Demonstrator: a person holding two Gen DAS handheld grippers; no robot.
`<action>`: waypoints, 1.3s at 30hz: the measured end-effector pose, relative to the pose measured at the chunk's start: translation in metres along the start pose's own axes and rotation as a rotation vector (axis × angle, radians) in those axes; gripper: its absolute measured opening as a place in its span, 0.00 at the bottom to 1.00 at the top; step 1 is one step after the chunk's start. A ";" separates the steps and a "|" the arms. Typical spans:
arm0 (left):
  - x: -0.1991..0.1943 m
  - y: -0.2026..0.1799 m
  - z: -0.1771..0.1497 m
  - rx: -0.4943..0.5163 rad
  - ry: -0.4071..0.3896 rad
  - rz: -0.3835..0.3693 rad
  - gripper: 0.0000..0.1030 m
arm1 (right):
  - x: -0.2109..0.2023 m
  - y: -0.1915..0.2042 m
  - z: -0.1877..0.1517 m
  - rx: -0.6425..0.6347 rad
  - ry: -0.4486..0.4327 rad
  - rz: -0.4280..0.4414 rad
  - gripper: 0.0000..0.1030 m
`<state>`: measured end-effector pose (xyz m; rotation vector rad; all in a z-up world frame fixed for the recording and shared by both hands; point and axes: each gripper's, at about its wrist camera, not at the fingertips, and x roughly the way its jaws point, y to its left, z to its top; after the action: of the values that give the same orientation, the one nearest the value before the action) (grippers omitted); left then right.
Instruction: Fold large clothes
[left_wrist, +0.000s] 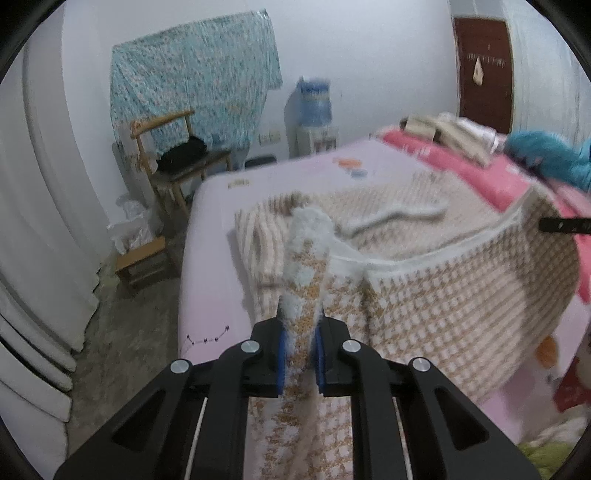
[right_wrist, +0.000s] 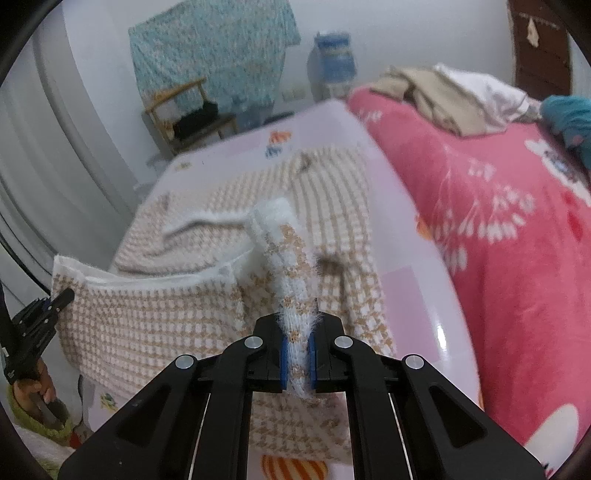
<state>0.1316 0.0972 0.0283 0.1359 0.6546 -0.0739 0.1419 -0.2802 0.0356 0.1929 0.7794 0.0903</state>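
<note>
Two claws, both clamped on the same garment. Left gripper (left_wrist: 300, 343) is pinched nearly closed on a bunched corner of the houndstooth sweater (left_wrist: 443, 295), white trim sticking up past the blue pads (left_wrist: 282, 354). Ahead of that claw the rest of the knit lies on the bed (left_wrist: 214, 229), a striped part to its front-left, a pale cuff or collar strip flat further ahead. To its right the hem hangs lifted in an arc toward the other tool, whose black tip shows at the far right edge.

Right gripper (right_wrist: 297, 360) is likewise squeezed tight on the opposite hem corner, fuzzy white edge poking out between its fingers. Left of this claw the raised hem runs over to the left tool held in a hand (right_wrist: 35, 384). Ahead of it the sweater body rests on the pink sheet; off to its right sits a red blanket (right_wrist: 498, 229) with a pile of other clothes (right_wrist: 443, 96) beyond.

Step looks like lifting the bottom hem to fold it forward. Risks: the knit is thick and fluffy, so a pinch on trim alone could slip as weight comes on; uneven lift between the two claws would skew the fold; dragging could pull the lower layer and sleeve out of place.
</note>
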 end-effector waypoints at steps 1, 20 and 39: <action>-0.006 0.000 0.002 -0.009 -0.015 -0.004 0.11 | -0.003 0.005 0.000 0.001 -0.015 -0.002 0.06; 0.133 0.072 0.173 -0.117 -0.074 -0.028 0.11 | 0.110 -0.008 0.200 -0.048 -0.120 0.139 0.06; 0.235 0.160 0.137 -0.464 0.156 -0.055 0.45 | 0.195 -0.143 0.190 0.420 0.045 0.223 0.51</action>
<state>0.4172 0.2286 0.0088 -0.3260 0.8150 0.0372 0.4160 -0.4166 0.0041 0.6784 0.8137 0.1417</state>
